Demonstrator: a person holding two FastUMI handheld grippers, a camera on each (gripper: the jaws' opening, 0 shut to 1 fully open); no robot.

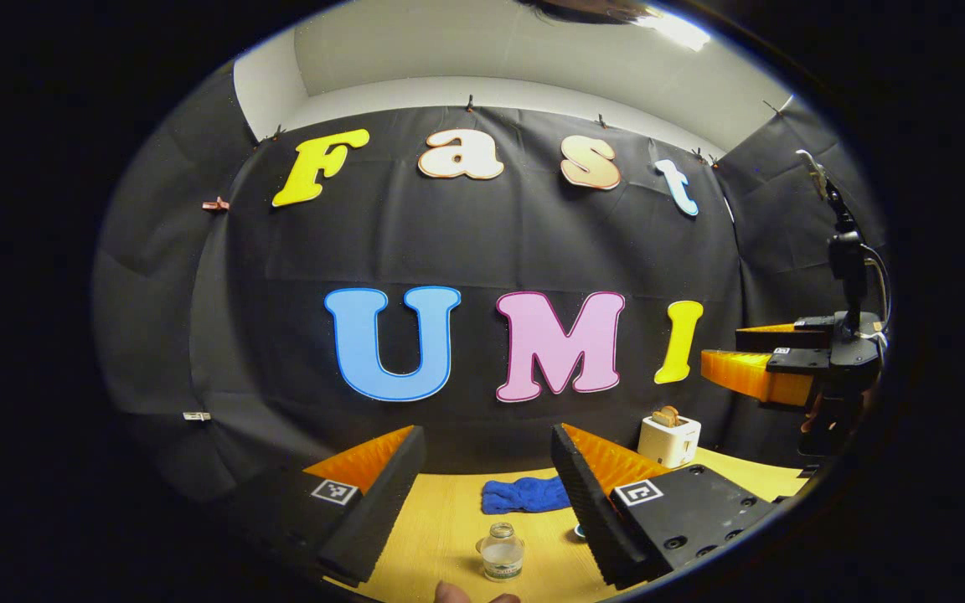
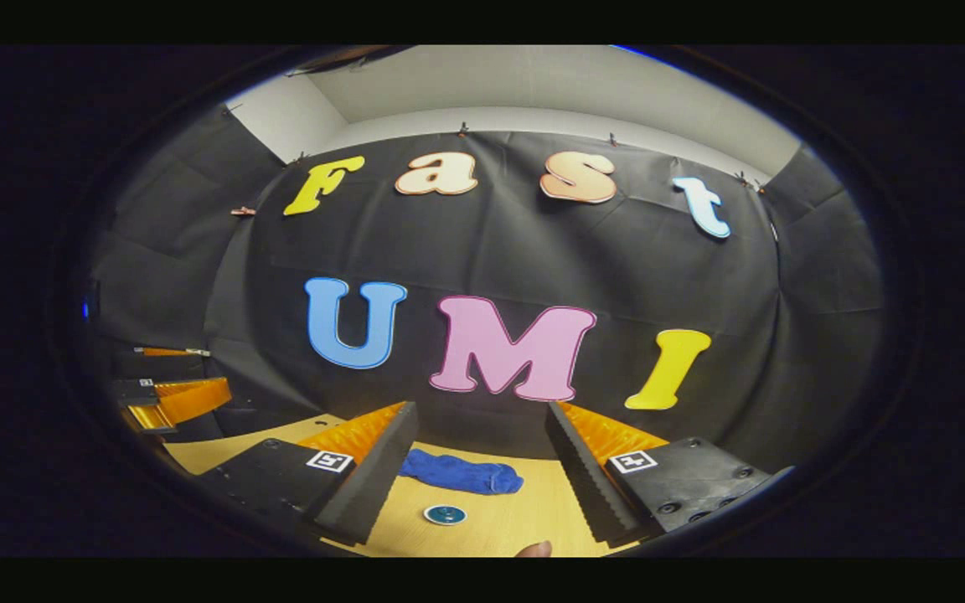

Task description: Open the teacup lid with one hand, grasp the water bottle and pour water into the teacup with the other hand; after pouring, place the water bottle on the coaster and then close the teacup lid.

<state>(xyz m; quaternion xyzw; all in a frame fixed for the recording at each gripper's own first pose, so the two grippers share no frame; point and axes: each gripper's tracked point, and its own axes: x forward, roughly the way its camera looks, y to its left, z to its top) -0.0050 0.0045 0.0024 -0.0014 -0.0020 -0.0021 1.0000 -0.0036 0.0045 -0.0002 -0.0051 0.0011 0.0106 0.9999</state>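
A yellow wooden tabletop (image 1: 449, 519) meets the black cloth wall. Small clear glass water bottle (image 1: 501, 551) stands between the spread left gripper (image 1: 482, 494); right gripper (image 2: 478, 477) gapes above round blue coaster (image 2: 445, 514), blue cloth (image 2: 459, 472) behind.

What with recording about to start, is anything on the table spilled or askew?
Nothing stands out: the water bottle stands upright, the coaster lies flat, and no spill shows on the table.

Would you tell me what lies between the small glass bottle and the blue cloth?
Bare tabletop separates glass bottle and blue cloth, left gripper view.
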